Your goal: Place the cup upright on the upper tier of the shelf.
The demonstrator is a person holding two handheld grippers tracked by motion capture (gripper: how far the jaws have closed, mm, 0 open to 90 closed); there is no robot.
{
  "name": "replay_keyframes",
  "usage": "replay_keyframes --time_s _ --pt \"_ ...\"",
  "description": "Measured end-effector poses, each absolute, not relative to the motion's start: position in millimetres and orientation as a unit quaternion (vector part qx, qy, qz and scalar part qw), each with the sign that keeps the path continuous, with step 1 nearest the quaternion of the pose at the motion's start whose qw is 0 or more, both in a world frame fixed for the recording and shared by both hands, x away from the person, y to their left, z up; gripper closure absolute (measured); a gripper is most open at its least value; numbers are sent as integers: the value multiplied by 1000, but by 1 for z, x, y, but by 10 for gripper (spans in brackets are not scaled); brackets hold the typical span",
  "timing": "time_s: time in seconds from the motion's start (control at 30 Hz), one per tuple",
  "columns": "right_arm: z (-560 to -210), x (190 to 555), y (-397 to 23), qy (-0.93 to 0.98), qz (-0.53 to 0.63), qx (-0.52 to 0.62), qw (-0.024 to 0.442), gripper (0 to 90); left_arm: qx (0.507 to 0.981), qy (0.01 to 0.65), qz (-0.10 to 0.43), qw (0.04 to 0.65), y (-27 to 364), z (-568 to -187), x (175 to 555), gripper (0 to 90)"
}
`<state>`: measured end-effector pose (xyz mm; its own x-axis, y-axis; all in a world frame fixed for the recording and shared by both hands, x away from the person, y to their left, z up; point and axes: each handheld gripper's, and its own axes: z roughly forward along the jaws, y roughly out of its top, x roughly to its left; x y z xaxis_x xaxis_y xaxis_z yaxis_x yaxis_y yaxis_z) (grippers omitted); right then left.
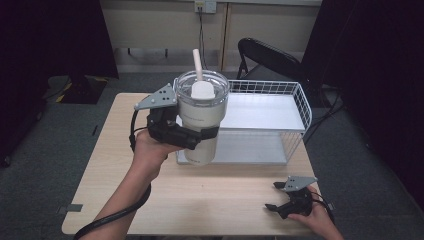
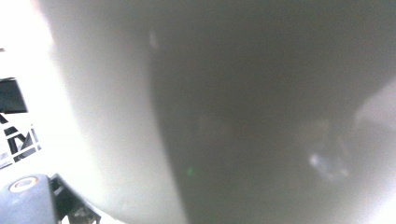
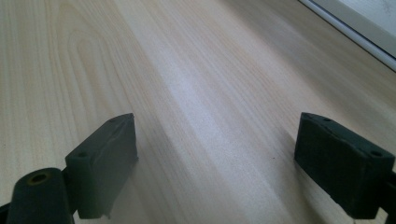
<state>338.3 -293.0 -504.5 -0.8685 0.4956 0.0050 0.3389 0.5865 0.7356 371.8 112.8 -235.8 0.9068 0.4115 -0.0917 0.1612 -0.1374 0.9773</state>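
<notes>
Gleaming cream tumbler point(image 1: 200, 125) (clear-lidded, strawed)

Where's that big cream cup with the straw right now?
In the high view, the cup is left of centre, gripped by the left gripper, just in front of the white wire basket.

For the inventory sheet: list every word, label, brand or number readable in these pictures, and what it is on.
No readable text.
Tumbler, held in the left tongs: its cream wall shows no lettering in the high view, and the left gripper view of it is blurred.
Wire basket, table and right tongs: plain, no markings.
</notes>
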Motion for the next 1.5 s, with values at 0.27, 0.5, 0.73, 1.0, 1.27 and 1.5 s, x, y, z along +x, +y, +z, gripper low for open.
replay_keyframes --time_s 0.27,0.5,0.73,1.0,1.27,1.5 --pt "-505 338 -293 885 390 236 100 126 745 194 97 630 103 -223 385 86" --pt "-505 338 -293 884 390 236 100 126 746 193 97 631 96 -216 394 86" --pt "-505 338 -293 885 390 235 99 126 743 199 101 631 90 -211 405 86" --pt "-505 338 -293 885 390 235 99 126 741 210 110 629 81 -205 420 86" --pt "-505 339 -293 885 390 235 99 126 742 213 121 623 76 -204 431 86" --pt "-505 338 -293 885 390 235 99 126 744 215 132 619 69 -205 440 87"
